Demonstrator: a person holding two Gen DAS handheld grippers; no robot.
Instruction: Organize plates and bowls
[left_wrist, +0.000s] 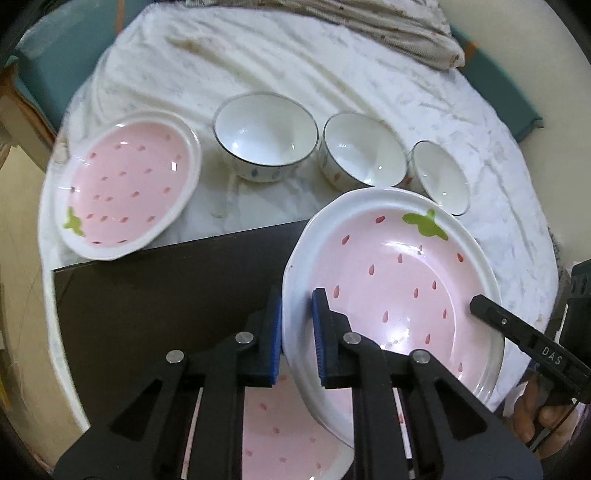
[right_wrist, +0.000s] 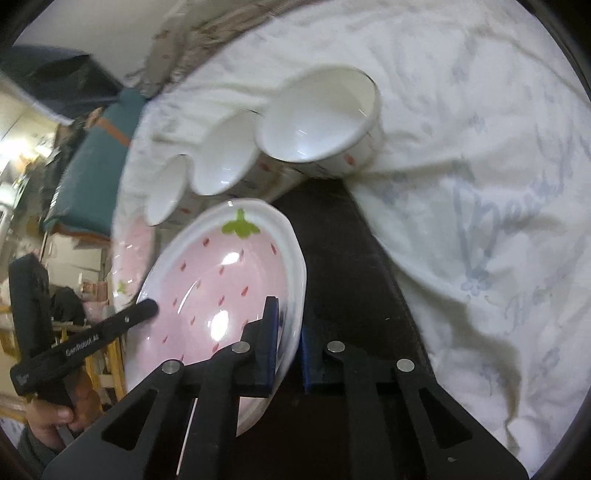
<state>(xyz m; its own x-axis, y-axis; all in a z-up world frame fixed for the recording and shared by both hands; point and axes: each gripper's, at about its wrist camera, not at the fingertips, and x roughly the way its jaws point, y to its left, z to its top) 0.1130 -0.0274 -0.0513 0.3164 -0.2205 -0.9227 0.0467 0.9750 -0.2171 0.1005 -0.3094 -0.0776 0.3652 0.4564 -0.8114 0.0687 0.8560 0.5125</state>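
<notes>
a rumpled white cloth with faint grey-blue print covers the round table, and a dark glossy board lies on it under both claws. past the table edge are a teal cushion and cluttered shelves, too blurred to read. a folded patterned fabric sits at the far rim of the table.

the left gripper reaches forward low over the board, its blue pads clamped on the near-left rim of a strawberry plate, one pad inside the rim and one outside. the plate is tilted, and its pink reflection shows in the board beneath the claw. the right gripper comes in from the opposite side and straddles the plate's other rim; its inner pad touches the plate, but the outer pad seems to stand a little off, so whether it truly grips cannot be told. a bare hand holds the left claw's handle.

ahead of the left claw and to its left, a second strawberry plate rests on the cloth, partly overlapping the board's far edge. straight ahead stands a row of three white bowls: a blue-speckled bowl, a middle bowl just beside it, and a small bowl touching that one, just beyond the held plate's far rim.
</notes>
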